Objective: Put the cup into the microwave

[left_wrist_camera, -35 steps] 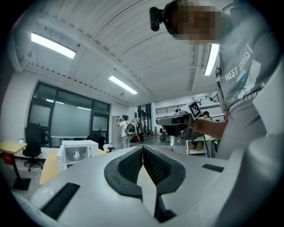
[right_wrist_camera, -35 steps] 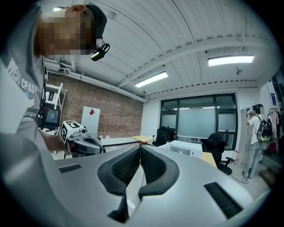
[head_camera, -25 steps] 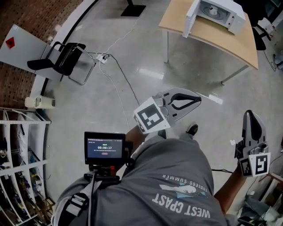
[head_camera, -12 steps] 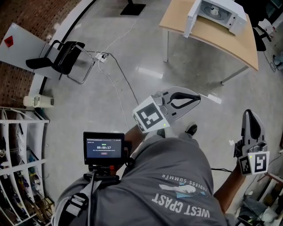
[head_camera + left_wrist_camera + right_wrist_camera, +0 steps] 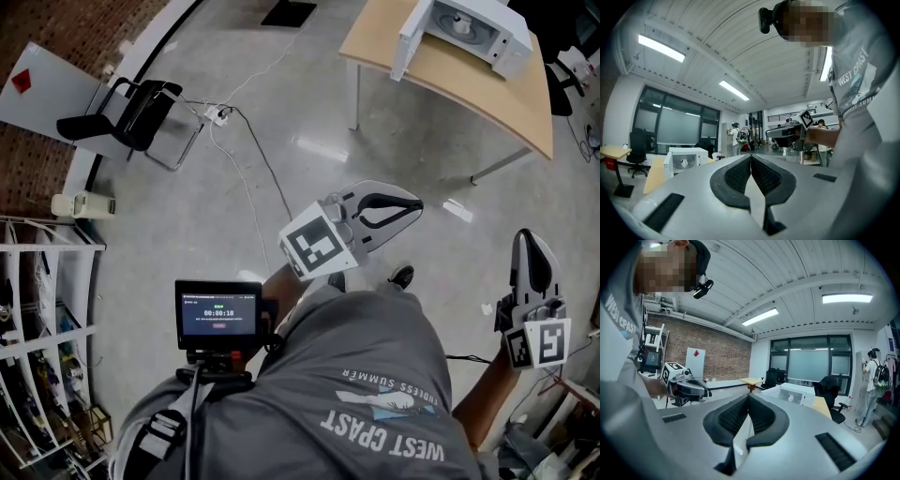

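White microwave on wood table stands door-open well apart from person, small white obj inside looks like the cup (too small to be sure), so L gripper & R gripper hang closed, empty, prob nothing left to carry.

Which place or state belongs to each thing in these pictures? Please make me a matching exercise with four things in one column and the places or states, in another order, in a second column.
Things:
1. microwave
2. chair
3. screen
4. left gripper

Places or states:
a. shut, with nothing between its jaws
b. on the wooden table, with its door open
c. on the floor near the brick wall
d. lit, mounted at the chest of the person

Right pairs: 1-b, 2-c, 3-d, 4-a
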{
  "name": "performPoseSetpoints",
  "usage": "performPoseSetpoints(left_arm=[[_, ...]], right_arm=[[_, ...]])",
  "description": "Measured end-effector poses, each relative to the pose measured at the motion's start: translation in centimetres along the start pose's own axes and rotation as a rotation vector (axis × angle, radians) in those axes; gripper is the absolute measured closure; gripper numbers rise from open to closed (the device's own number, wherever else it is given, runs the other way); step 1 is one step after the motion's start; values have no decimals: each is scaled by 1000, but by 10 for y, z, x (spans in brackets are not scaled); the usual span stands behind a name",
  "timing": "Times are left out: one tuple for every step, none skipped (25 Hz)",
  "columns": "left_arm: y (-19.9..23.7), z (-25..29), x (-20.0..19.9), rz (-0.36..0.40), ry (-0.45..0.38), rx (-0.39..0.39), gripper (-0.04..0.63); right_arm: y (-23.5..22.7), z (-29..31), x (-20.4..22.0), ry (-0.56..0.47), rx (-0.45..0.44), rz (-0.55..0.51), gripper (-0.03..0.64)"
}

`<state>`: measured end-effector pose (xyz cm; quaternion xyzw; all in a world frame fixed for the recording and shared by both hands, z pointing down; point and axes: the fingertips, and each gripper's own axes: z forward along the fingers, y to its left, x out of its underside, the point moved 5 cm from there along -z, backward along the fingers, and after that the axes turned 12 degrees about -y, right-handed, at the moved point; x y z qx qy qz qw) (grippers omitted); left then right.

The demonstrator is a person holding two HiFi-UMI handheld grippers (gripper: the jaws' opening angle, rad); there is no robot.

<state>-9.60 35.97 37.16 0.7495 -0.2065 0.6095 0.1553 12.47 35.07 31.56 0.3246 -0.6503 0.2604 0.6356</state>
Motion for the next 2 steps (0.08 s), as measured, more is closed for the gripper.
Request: performPoseSetpoints(left_arm=[[2, 1, -1, 1, 1, -2, 574], [3, 2, -2, 3, 2, -4, 574]], right_arm=[[-2, 2, -1, 0, -3, -3, 598], [-3, 4, -2, -1, -6, -6, 598]])
